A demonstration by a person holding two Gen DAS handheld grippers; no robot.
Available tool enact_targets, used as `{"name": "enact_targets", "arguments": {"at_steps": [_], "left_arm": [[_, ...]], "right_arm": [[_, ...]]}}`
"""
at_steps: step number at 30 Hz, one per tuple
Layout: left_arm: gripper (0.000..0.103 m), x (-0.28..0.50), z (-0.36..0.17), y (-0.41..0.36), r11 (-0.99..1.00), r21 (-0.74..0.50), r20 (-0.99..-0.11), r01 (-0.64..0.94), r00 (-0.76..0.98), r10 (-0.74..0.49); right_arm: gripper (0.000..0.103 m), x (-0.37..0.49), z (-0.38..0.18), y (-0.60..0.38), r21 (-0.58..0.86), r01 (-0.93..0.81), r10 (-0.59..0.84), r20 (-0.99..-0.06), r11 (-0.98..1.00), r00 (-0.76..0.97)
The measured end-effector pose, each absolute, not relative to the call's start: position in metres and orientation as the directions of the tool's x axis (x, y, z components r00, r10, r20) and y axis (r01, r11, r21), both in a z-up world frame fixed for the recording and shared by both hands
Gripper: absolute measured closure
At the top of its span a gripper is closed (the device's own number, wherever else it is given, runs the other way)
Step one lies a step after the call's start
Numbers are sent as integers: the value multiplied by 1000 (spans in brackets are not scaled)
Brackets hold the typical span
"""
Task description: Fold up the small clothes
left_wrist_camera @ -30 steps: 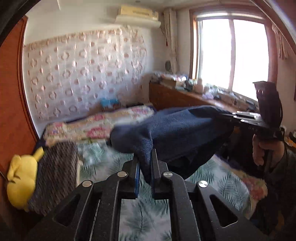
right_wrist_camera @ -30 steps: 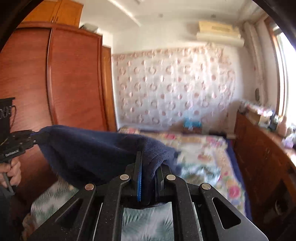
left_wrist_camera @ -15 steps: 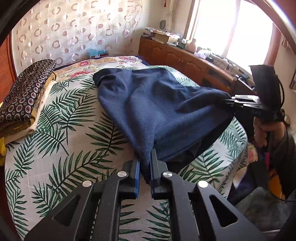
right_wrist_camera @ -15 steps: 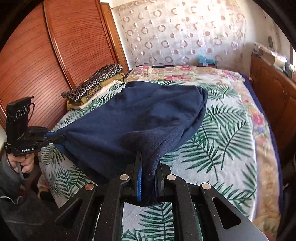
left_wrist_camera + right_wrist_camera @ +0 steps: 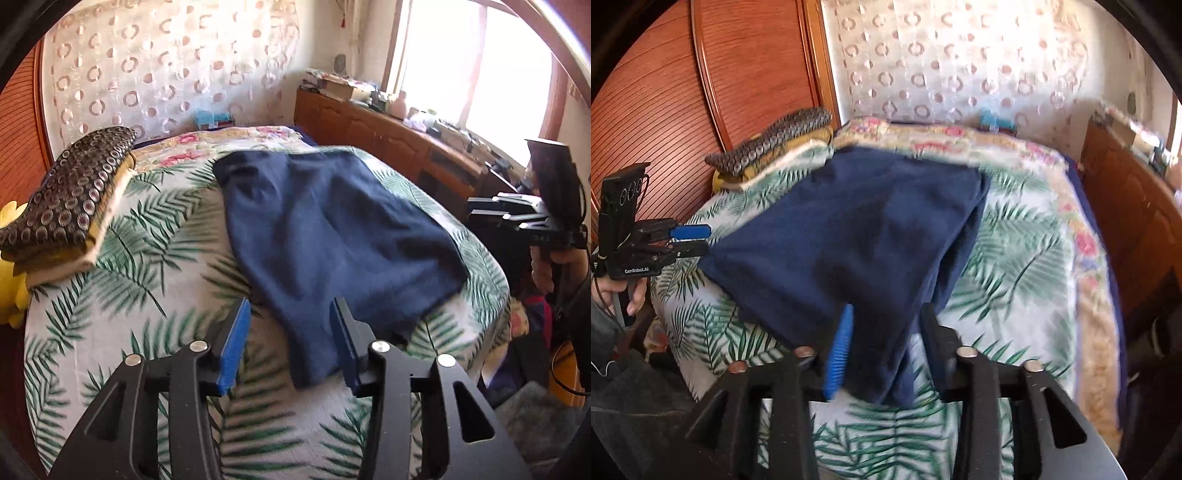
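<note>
Both my tools are open: the left tool [image 5: 290, 341] and right tool [image 5: 884, 349] each straddle a near corner of the navy garment [image 5: 332, 236], gripping nothing. It lies flat on the bed [image 5: 122, 266] (ready for folding, I judge), its long axis running away from me toward the curtain [image 5: 155, 70].

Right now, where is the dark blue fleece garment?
The dark blue fleece garment lies spread on the palm-leaf bedsheet, right of the folded pile of patterned cloths.

Your navy garment [image 5: 857, 236] blurs at its far edge, its near corner hidden behind the right gripper [image 5: 884, 343]; clutter on the far sideboard [image 5: 388, 122] is unreadable.
</note>
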State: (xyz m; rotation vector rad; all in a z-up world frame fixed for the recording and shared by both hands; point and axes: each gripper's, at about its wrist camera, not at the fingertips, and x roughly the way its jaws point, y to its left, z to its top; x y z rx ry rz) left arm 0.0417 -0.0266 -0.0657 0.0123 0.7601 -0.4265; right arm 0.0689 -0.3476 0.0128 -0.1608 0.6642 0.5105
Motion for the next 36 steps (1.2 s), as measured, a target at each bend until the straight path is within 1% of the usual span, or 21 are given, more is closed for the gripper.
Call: {"name": "enact_targets", "arguments": {"at_steps": [1,4,9,15,18,20,24,25,28,29,30,32,35,36], "left_arm": [[51,48,-64,-26,917,-143,-667,373,648,-368],[50,74,-63,-24,926,-140,-661,351,664,-351],[50,120,-65,-20,950,-108,-668,292,687,-287],[50,163,-77,-9,964,-130,-693,234,674,-257],[50,176,-86,-8,958,-169,-704,233,652,-283],[50,180,-91,-10,952,-184,-709,244,638,-301],[50,180,-99,-18,941,-207,-723,268,606,-332],[50,180,-102,-20,939,-207,-730,274,596,-334],[50,180,-110,-25,940,-195,-753,279,571,-326],[50,178,-109,-27,942,-183,-752,283,577,-319],[51,178,-110,-28,942,-177,-755,286,574,-316],[51,178,-110,-28,942,-175,-757,288,572,-315],[51,178,-111,-29,942,-166,-758,290,574,-310],[51,177,-111,-30,943,-162,-758,290,575,-307]], "right_arm": [[57,74,20,-344,8,-512,409,-613,859,676],[57,106,40,-323,-20,-544,430,-588,839,685],[57,185,50,-260,23,-645,534,-584,764,611],[57,262,35,-174,40,-716,569,-638,697,519],[57,294,29,-142,53,-738,574,-666,673,476],[57,314,18,-124,81,-760,573,-710,644,410],[57,340,5,-103,58,-788,520,-781,612,347],[60,346,4,-98,48,-792,507,-792,608,341],[77,360,2,-94,41,-801,495,-805,597,328],[86,362,2,-94,46,-804,498,-806,592,320],[88,364,1,-93,50,-806,500,-806,589,316],[97,366,2,-94,42,-814,500,-807,580,315],[100,362,11,-101,17,-803,513,-777,596,365],[101,362,15,-105,-2,-783,511,-756,622,409]]}}
